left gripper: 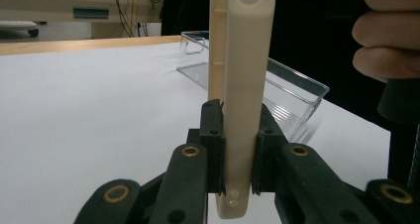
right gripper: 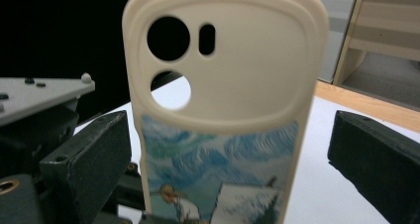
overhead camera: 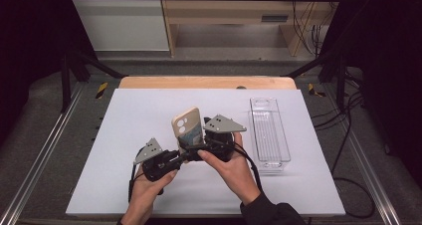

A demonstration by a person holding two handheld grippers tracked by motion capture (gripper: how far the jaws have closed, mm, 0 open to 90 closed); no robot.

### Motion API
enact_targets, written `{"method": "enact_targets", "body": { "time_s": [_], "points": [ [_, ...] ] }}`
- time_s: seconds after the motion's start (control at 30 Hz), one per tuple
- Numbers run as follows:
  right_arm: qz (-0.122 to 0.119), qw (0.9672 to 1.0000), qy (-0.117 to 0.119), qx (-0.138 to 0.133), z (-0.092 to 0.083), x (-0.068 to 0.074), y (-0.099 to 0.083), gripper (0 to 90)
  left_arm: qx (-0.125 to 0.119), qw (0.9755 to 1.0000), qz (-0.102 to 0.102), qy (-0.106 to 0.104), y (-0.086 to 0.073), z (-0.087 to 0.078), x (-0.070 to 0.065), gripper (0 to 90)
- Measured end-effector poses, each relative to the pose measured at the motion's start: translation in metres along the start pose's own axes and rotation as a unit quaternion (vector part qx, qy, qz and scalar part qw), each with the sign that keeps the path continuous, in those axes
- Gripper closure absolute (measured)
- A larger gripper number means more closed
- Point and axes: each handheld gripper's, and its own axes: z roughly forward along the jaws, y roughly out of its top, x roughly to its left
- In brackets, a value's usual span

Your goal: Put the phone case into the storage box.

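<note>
A cream phone case [overhead camera: 188, 125] with a blue painted picture on its back stands upright above the white table [overhead camera: 124, 130]. My left gripper [overhead camera: 190, 153] is shut on its lower end. In the left gripper view the case [left gripper: 242, 75] shows edge-on, with the left gripper [left gripper: 236, 135] clamping it from both sides. My right gripper [overhead camera: 201, 140] is open just right of the case. In the right gripper view the case's back [right gripper: 223, 85] faces the camera between the wide-apart jaws of the right gripper [right gripper: 233, 159], with a gap on each side.
A clear plastic tray [overhead camera: 268, 135] lies lengthwise on the right part of the table, and its near corner [left gripper: 297, 95] appears behind the case. A wooden strip [overhead camera: 206, 82] runs along the table's far edge. The right hand's fingers [left gripper: 391, 30] are close by.
</note>
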Motion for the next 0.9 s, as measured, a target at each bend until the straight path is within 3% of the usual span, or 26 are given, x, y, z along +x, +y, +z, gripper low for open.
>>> {"method": "enact_targets", "body": {
  "time_s": [0.57,0.9],
  "points": [
    [0.006,0.9996,-0.016,-0.023,0.011,0.005,0.01,3.5,0.003,1.0,0.006,-0.003,-0.001,0.002,-0.003,79.2],
    [0.014,0.9994,-0.024,-0.023,0.015,0.004,0.012,4.1,0.005,0.9999,0.01,0.001,-0.002,0.003,-0.005,79.2]
  ]
}}
